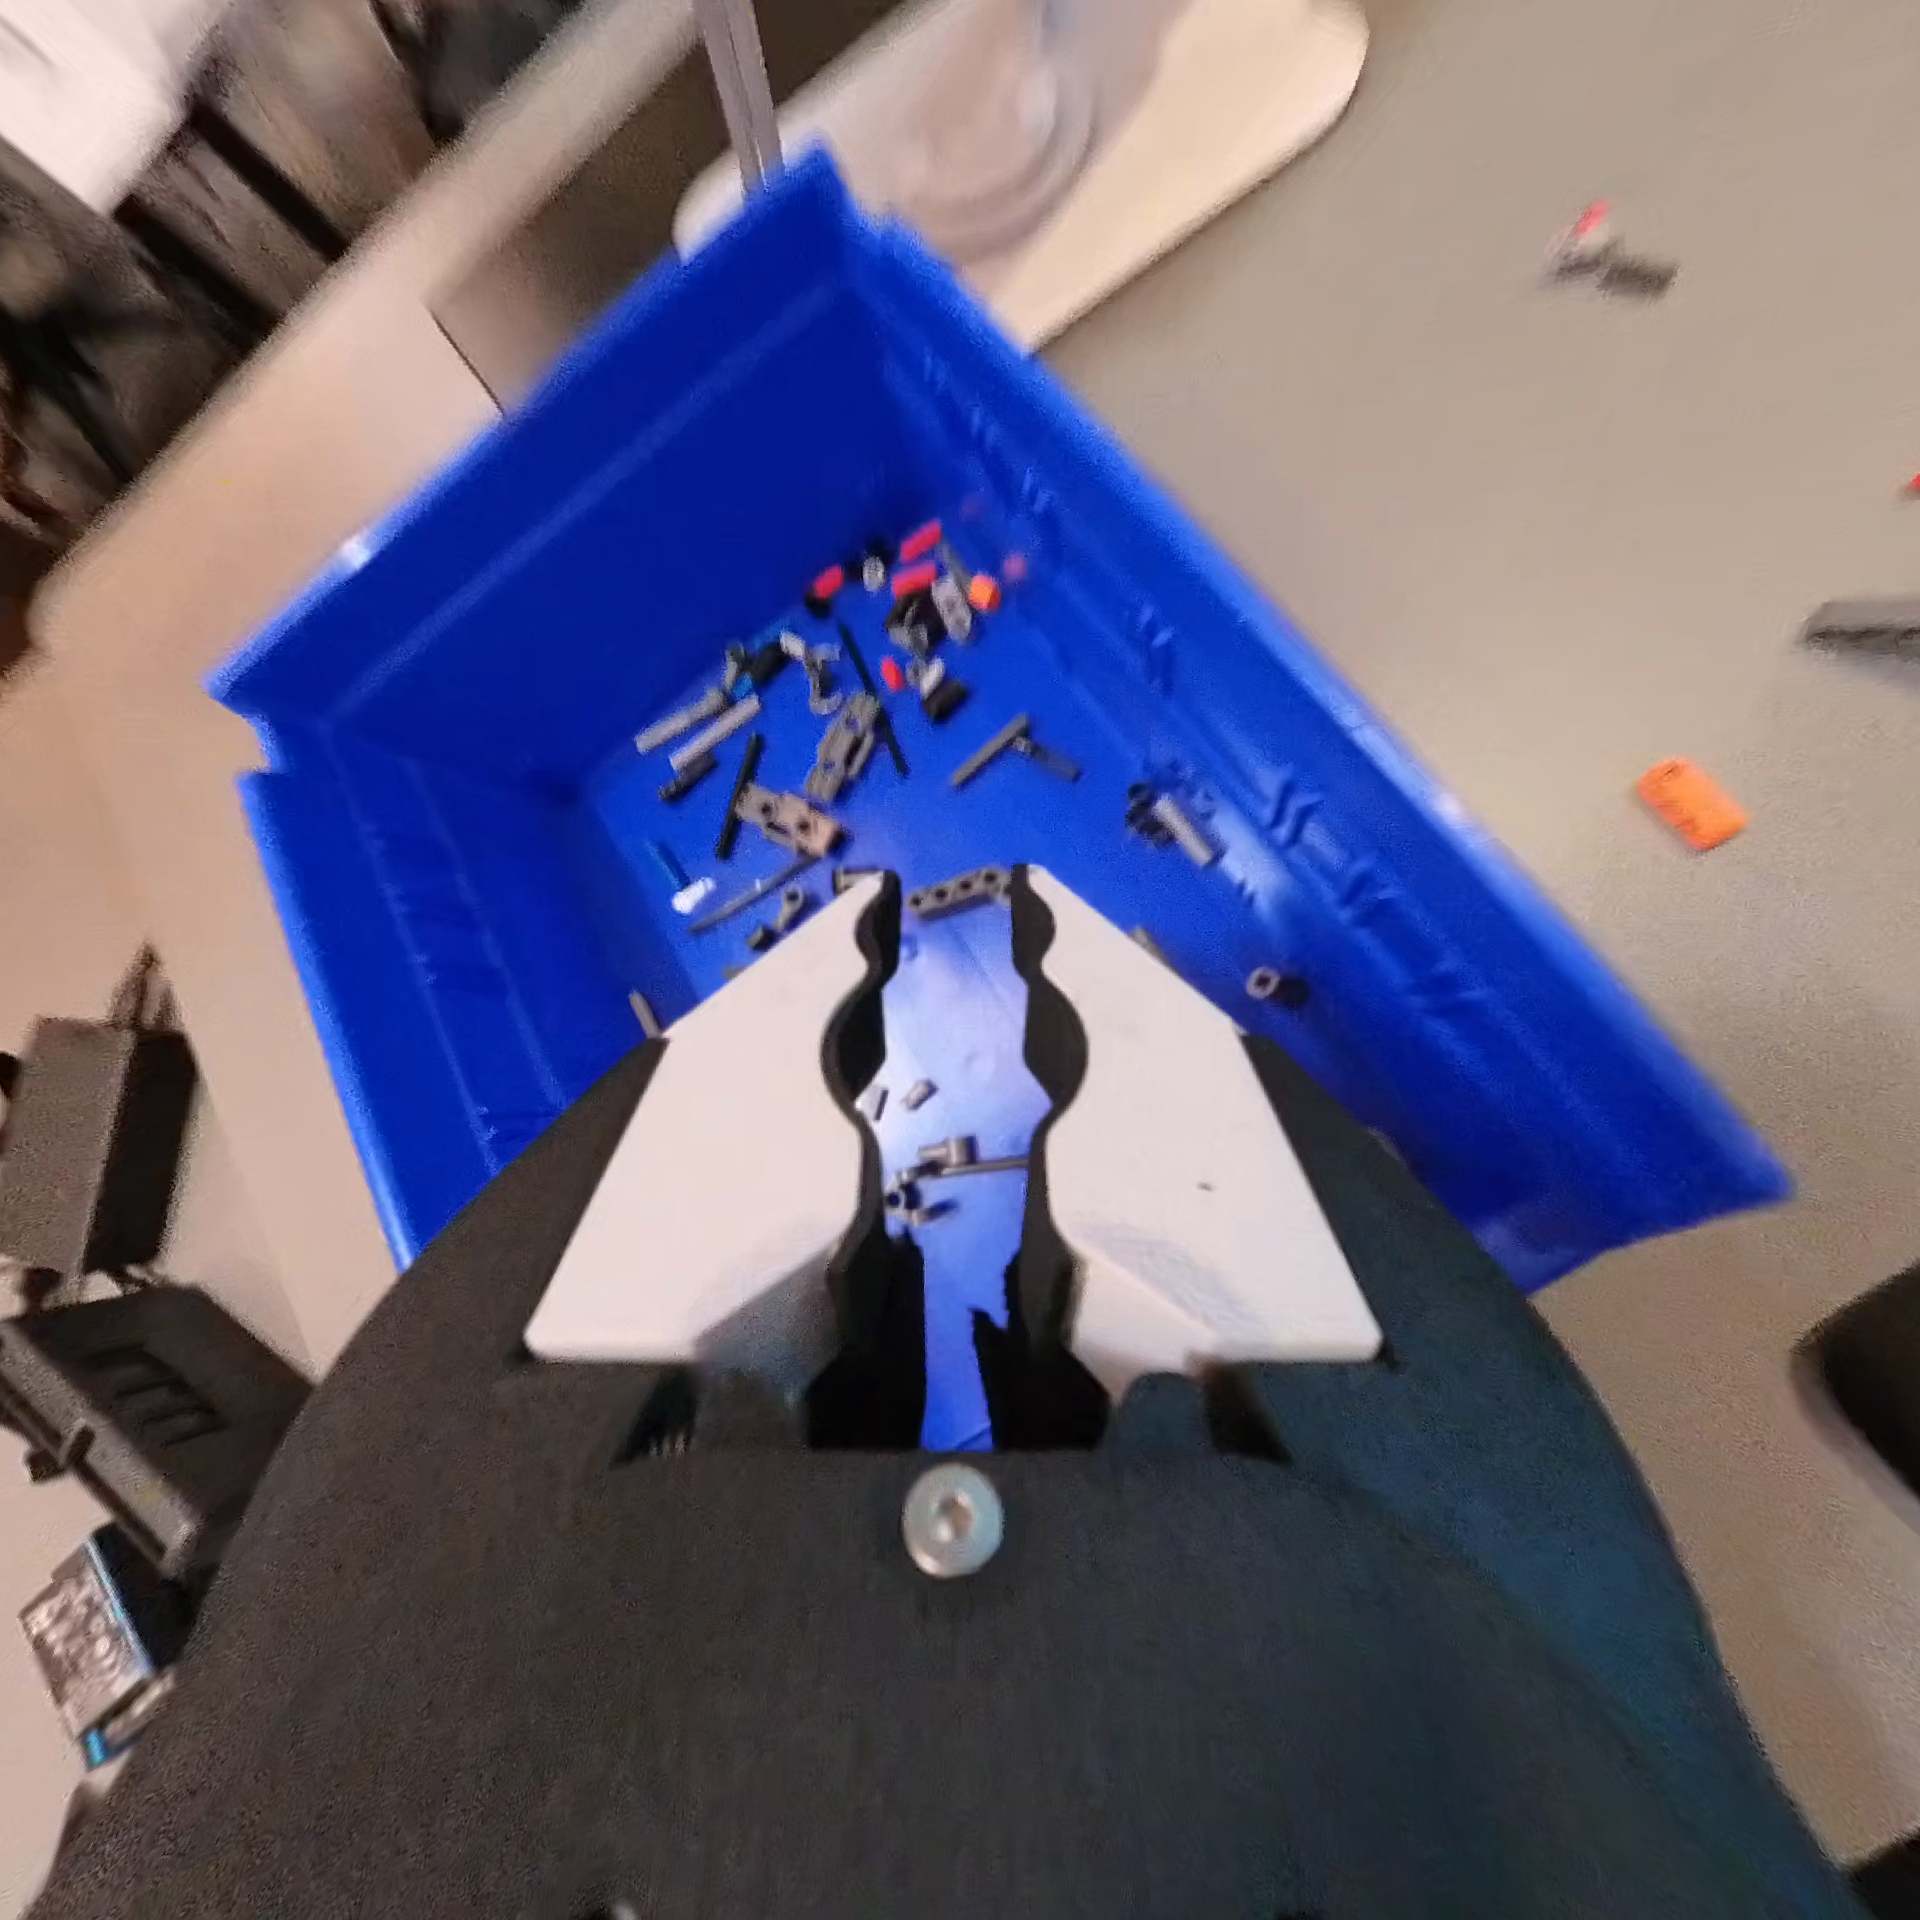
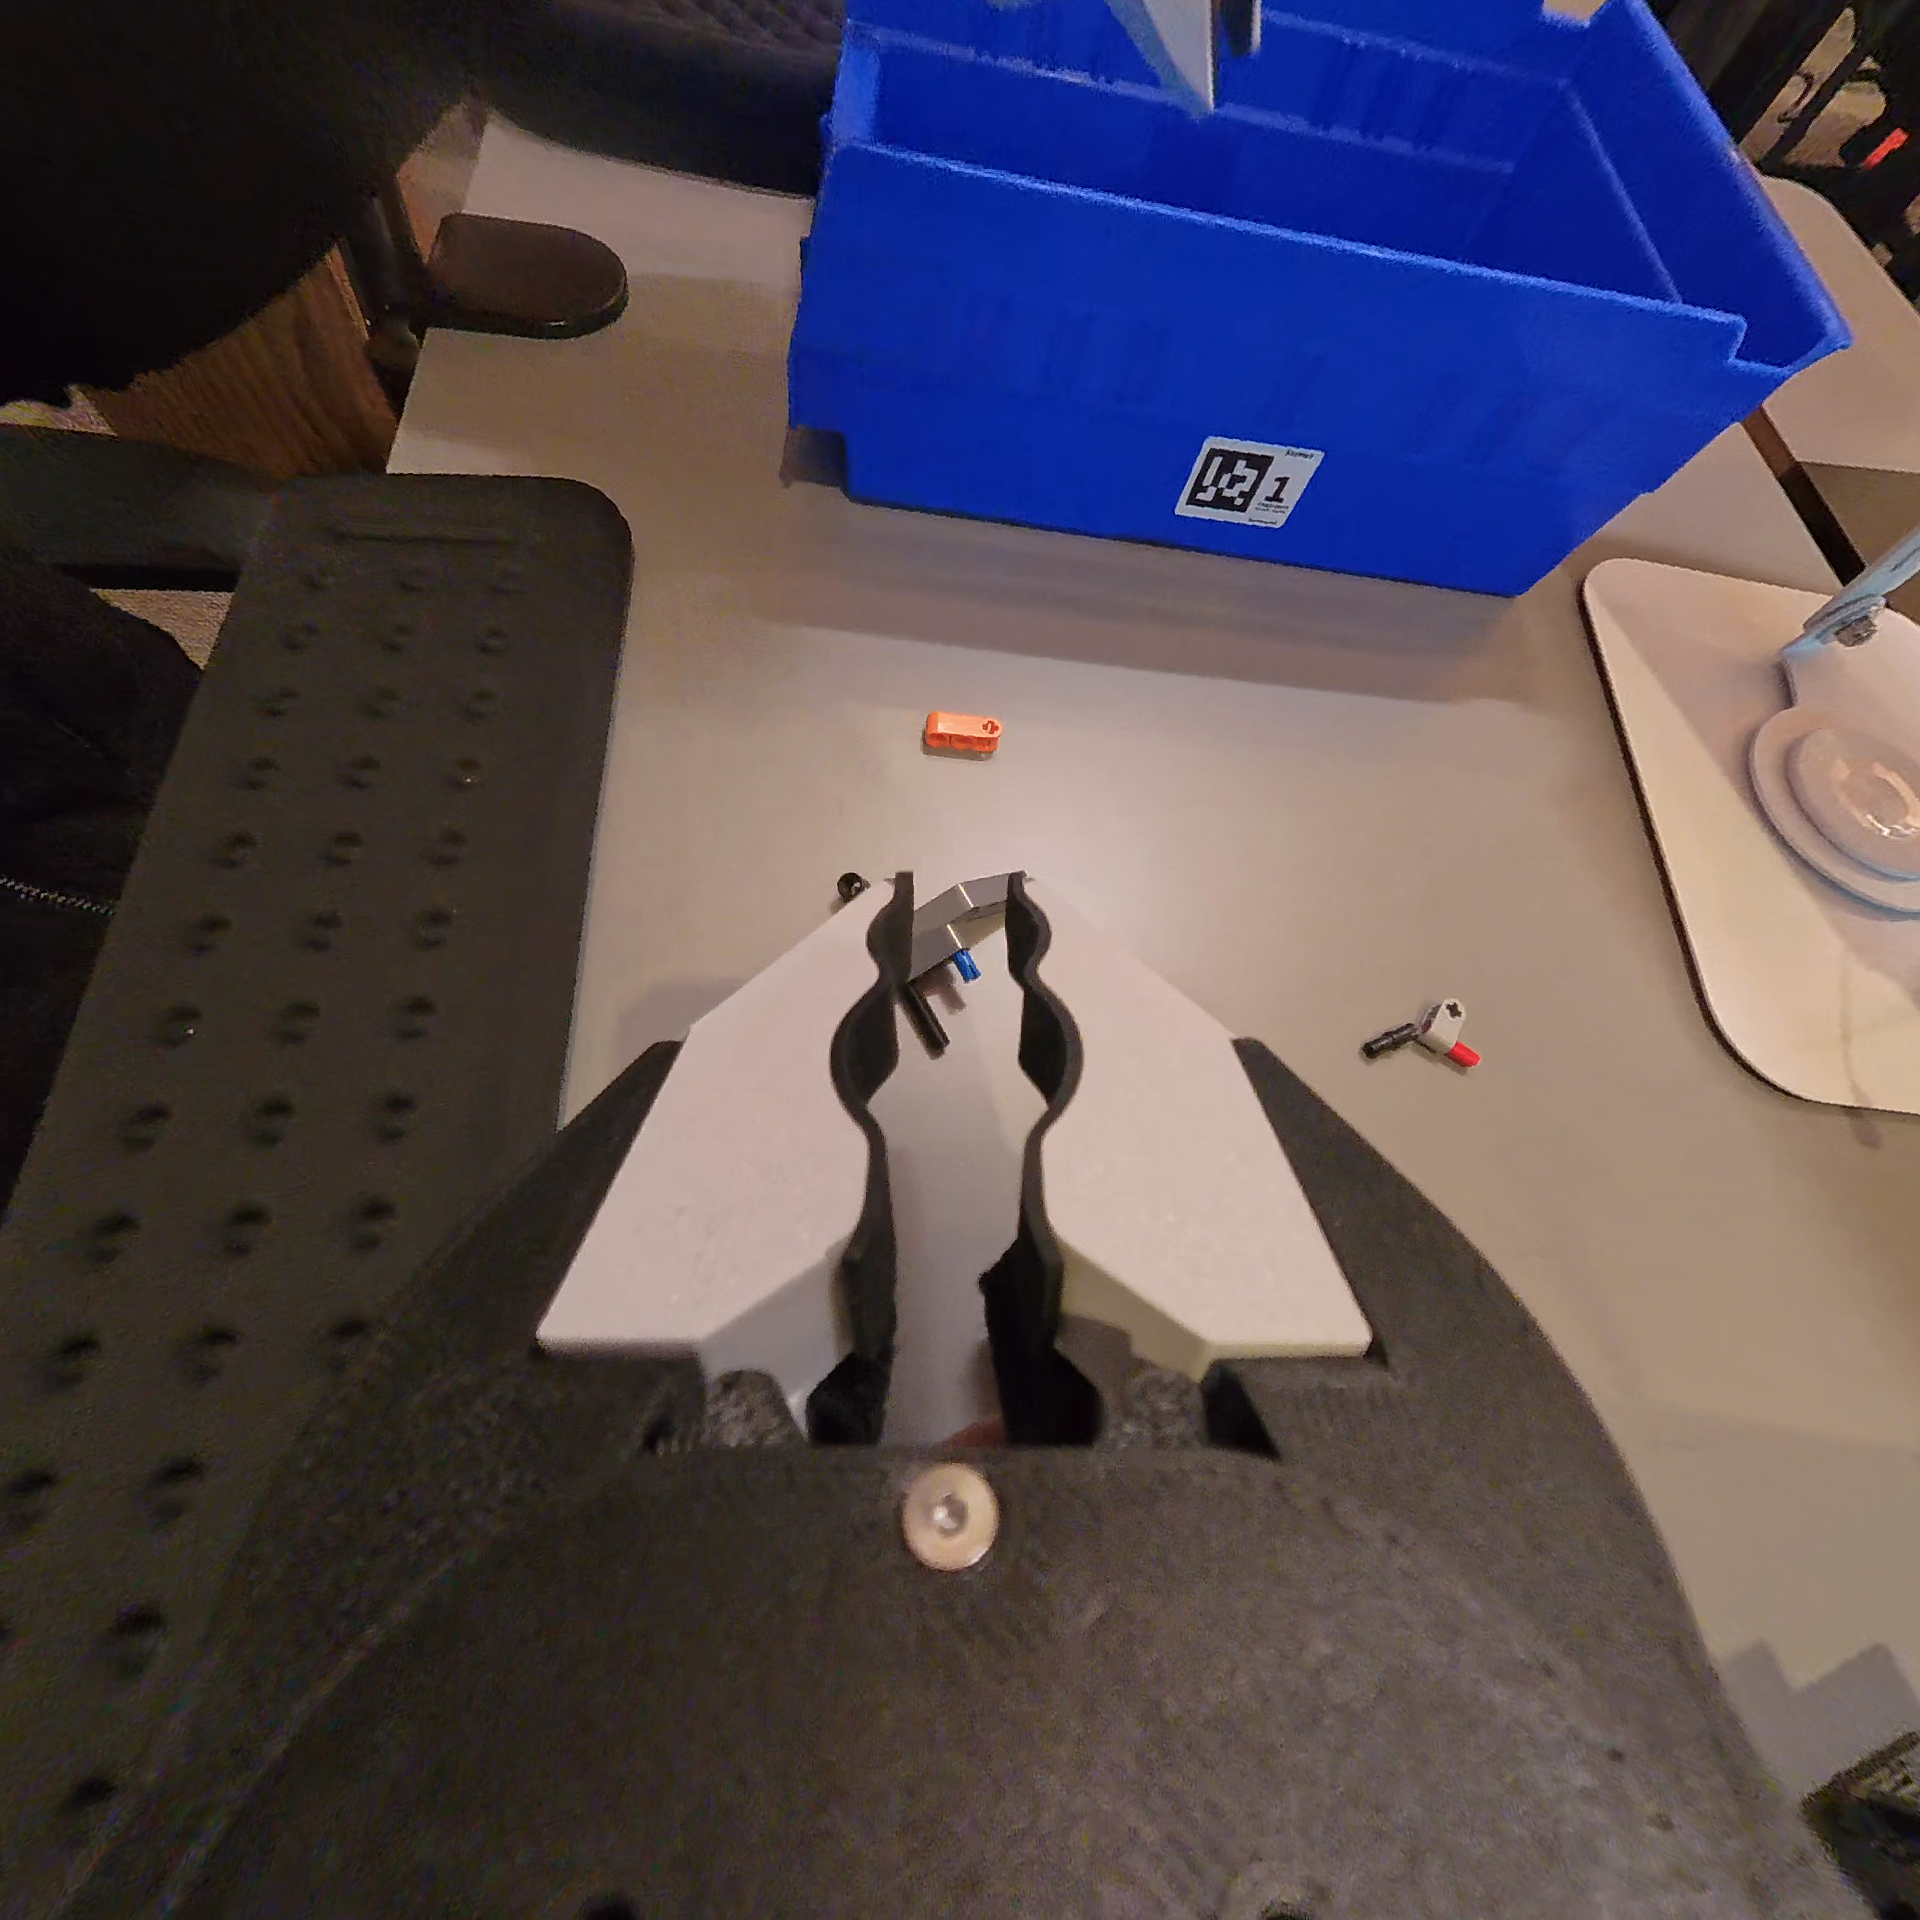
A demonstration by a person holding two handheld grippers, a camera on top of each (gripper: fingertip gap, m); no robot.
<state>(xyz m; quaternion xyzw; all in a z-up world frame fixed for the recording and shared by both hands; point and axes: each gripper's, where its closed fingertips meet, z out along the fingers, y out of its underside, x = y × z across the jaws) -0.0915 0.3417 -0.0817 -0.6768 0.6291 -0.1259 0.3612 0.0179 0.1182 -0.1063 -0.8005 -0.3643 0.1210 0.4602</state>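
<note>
While the left gripper [image 1: 954, 883] hung over the blue bin [image 1: 582, 582], its jaws stood apart with nothing between them, and through the gap the bin's floor showed. Scattered on that floor lay many small building-toy parts [image 1: 831, 717]: grey beams, black axles and a few red pieces, most of them gathered toward the far corner. A grey beam with holes [image 1: 961, 891] lay on the floor just past the fingertips; whether they touched it could not be told, since the left wrist view was blurred. Outside the bin, on the grey desk [image 1: 1455, 499], sat an orange piece [image 1: 1691, 817].

Over the desk, the right gripper [image 2: 961, 891] was closed on a small grey angled part [image 2: 961, 914], pinched at the very tips of the jaws. A blue pin [image 2: 967, 966] and a black pin [image 2: 925, 1023] stuck out of that part toward the camera. Near the left fingertip a small black bit [image 2: 851, 885] lay on the desk. Farther ahead lay the orange piece [image 2: 962, 734], and beyond it stood the blue bin [image 2: 1247, 343], a black-and-white tag [image 2: 1247, 484] on its near wall. Off to the right lay a grey connector with a red end [image 2: 1429, 1035], near a white board [image 2: 1704, 831]. A black perforated slab [image 2: 312, 883] lay on the left.
</note>
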